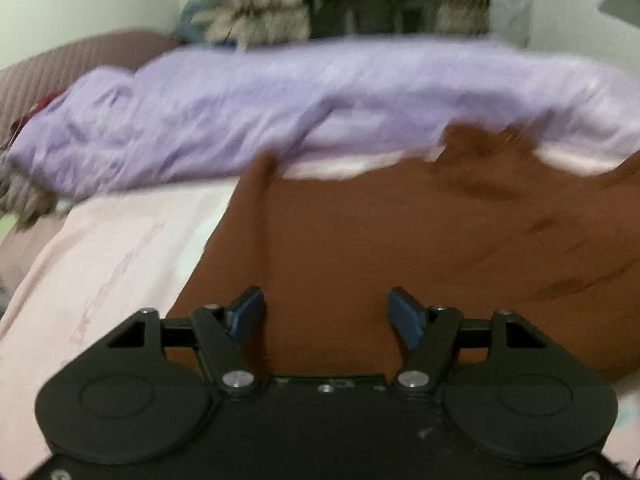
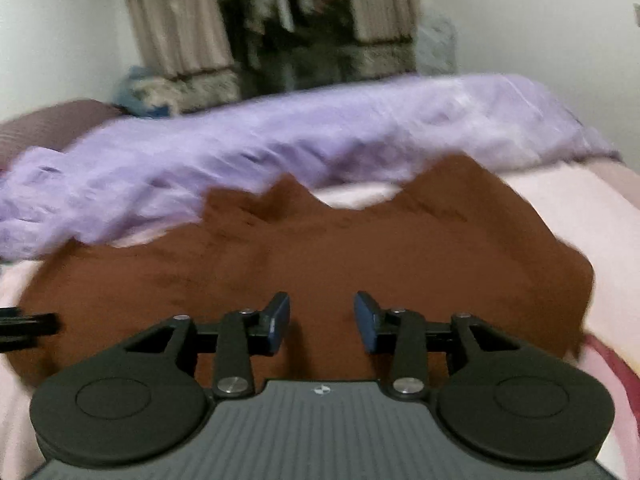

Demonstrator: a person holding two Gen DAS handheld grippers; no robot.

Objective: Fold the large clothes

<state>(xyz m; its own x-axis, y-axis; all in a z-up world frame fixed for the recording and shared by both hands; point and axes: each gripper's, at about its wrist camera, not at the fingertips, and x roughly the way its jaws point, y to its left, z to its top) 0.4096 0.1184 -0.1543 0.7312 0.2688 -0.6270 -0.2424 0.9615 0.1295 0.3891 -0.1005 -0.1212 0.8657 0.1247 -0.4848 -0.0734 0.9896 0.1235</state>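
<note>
Left hand-held gripper: jaws spread wide, blue pads apart with nothing between them; poised over the near part of the brown garment. Whether the pads touch the cloth cannot be told; the picture is blurred.

Right hand-held gripper: jaws spread, somewhat narrower than the left, blue pads holding nothing; likewise over the near part of the brown garment. A black part of the other gripper shows at the left edge of this view.

Brown garment: large, spread flat across the bed near its near edge, one side lying toward the left, the other reaching toward the right edge. Its far hem is uneven, rising in two peaks with a dip between them that exposes the sheet.

Pink bed sheet: covers the bed under the garment; faint lettering on the left part.

Lilac cloth: crumpled in a long band along the far side of the bed, just beyond the garment's far hem.

Brown ribbed pillow: far left corner of the bed.

Curtains: beige, on either side of a dark opening past the far edge of the bed.
</note>
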